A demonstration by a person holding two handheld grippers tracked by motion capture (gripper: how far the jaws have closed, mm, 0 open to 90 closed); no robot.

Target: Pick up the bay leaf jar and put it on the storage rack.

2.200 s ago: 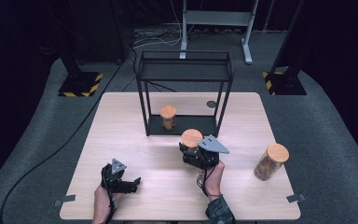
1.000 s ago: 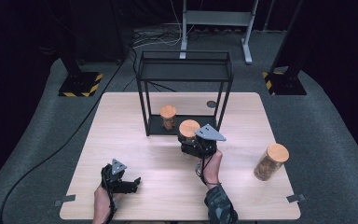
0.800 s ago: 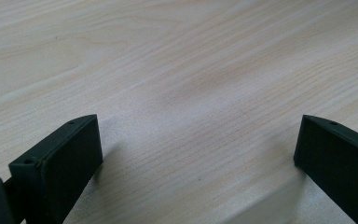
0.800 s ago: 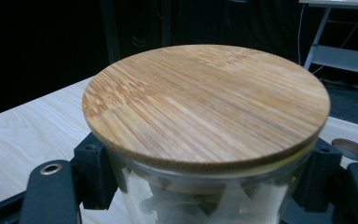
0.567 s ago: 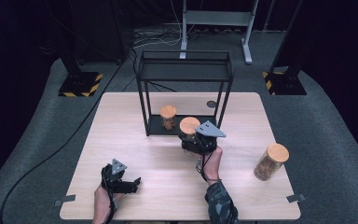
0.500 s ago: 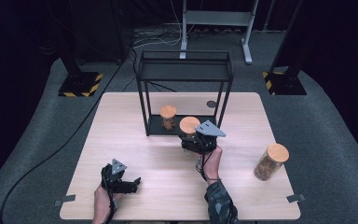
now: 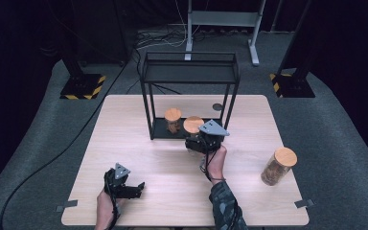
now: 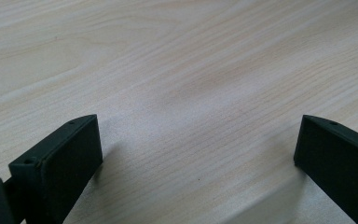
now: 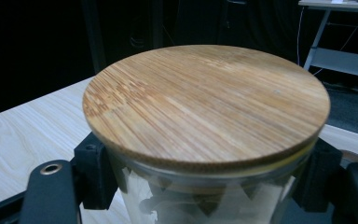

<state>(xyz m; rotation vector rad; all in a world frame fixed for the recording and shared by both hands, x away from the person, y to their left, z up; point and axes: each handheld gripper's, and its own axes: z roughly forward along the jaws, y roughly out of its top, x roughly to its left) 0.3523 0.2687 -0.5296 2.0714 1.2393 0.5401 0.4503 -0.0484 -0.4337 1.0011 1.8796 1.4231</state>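
The held jar [image 7: 193,126], glass with a bamboo lid, sat clamped between the jaws of the right gripper [image 7: 197,142], which gripped it just below the lid at the front edge of the black rack [image 7: 190,73]. Beyond it, inside the rack, stood a second jar [image 7: 173,119]. Well off to the gripper's right stood a third jar [image 7: 278,166]. The left gripper [image 7: 135,188] rested low over the table [image 7: 124,124], jaws spread with nothing between them.
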